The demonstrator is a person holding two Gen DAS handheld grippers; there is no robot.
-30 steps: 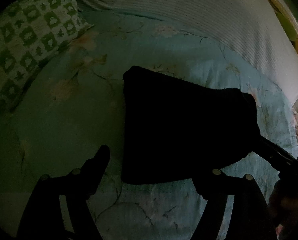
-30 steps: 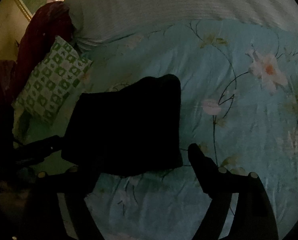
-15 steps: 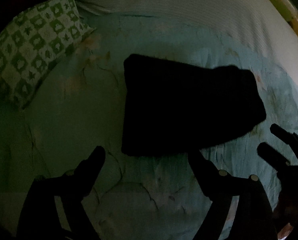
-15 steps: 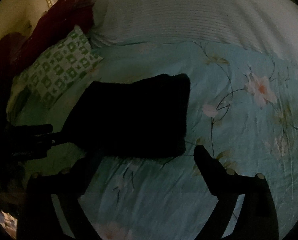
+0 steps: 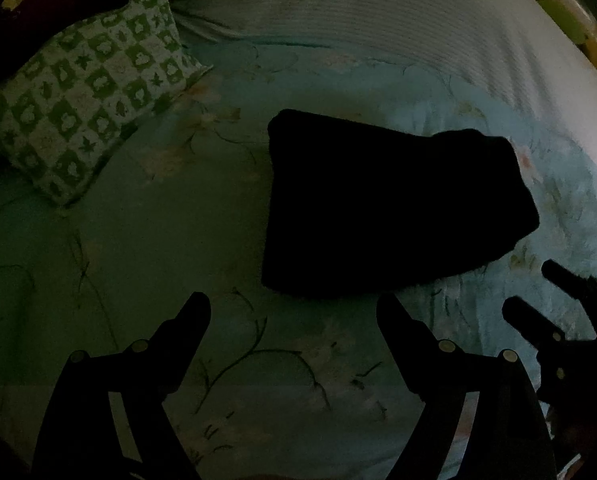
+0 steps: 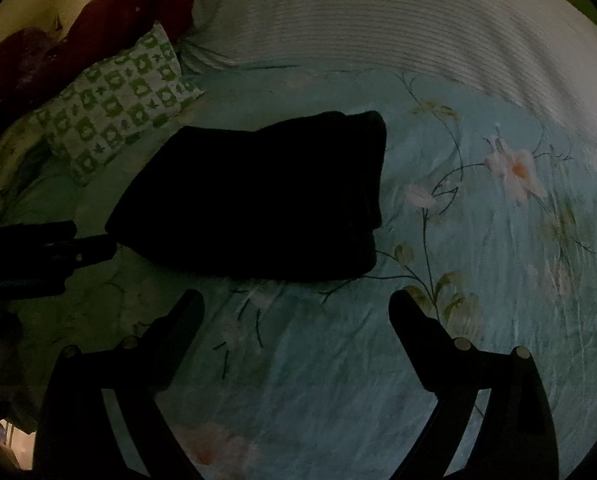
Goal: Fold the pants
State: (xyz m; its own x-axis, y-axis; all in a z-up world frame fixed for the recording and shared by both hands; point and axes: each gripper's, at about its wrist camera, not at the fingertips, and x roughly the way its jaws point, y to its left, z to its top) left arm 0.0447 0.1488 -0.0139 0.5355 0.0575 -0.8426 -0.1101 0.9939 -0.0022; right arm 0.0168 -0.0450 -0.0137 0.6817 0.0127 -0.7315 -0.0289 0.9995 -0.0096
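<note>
The dark pants [image 5: 390,208] lie folded into a compact rectangle on the pale blue floral bedsheet [image 5: 178,248]; they also show in the right wrist view [image 6: 258,200]. My left gripper [image 5: 294,312] is open and empty, just short of the pants' near edge. My right gripper [image 6: 296,300] is open and empty, also just short of the near edge. The right gripper shows at the lower right of the left wrist view [image 5: 534,292], and the left gripper at the left edge of the right wrist view [image 6: 58,248].
A green and white checked pillow [image 5: 82,92] lies at the back left. A white ribbed blanket [image 5: 378,12] covers the far part of the bed. A dark red bundle [image 6: 78,40] sits behind the pillow. The lighting is dim.
Both grippers have let go of the pants and pulled back toward me. The folded pants now lie free on the sheet.
</note>
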